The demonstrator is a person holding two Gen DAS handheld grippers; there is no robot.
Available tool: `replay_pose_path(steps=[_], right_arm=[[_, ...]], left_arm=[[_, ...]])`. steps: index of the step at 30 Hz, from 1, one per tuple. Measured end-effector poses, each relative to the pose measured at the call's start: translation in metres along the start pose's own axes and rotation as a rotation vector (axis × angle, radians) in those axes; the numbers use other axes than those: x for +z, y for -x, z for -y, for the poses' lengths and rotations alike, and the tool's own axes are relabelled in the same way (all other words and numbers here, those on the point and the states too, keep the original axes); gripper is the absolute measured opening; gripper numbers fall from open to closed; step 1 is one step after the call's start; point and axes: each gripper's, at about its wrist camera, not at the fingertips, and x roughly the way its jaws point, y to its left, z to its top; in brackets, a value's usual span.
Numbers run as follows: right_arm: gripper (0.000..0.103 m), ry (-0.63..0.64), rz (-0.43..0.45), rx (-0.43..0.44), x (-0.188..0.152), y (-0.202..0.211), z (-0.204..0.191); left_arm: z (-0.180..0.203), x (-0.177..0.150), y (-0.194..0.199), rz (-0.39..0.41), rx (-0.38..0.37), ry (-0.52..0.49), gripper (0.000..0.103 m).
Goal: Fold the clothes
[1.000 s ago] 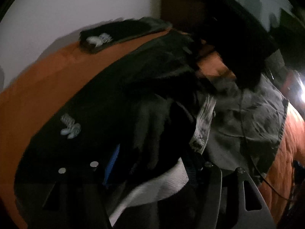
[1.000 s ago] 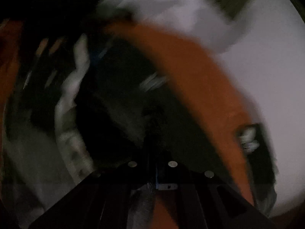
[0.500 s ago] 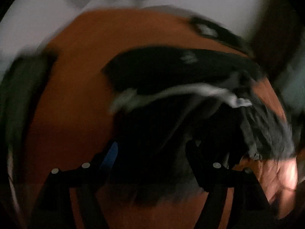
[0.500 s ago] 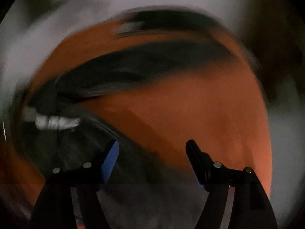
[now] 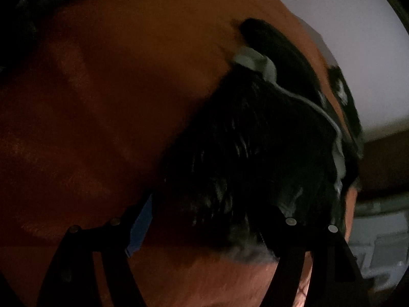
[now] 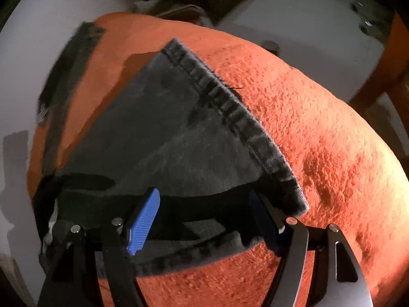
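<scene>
Orange rug (image 6: 319, 133): jeans (image 6: 166, 140) flat for folding. Your right gripper (image 6: 204, 217) spread over hem, gripping nothing; left gripper (image 5: 204, 220) spread, jaws just narrowing, dark cloth between, unpinched.

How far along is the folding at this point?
Done: a dark folded item lies at the far edge of the orange blanket. In hand: nothing; the right gripper stands open over the grey denim piece, the left gripper open over a dark garment. Left: folding both.
</scene>
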Motion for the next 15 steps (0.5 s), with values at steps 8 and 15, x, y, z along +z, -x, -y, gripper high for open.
replay_pose_path(steps=[8, 15], right_arm=[[0.072, -0.148, -0.016, -0.008, -0.024, 0.029, 0.023], [0.055, -0.344, 0.011, 0.233, -0.023, 0.008, 0.06]], left_arm=[[0.007, 0.015, 0.002, 0.041, 0.054, -0.025, 0.043], [0.0, 0.02, 0.002, 0.047, 0.006, -0.017, 0.036]])
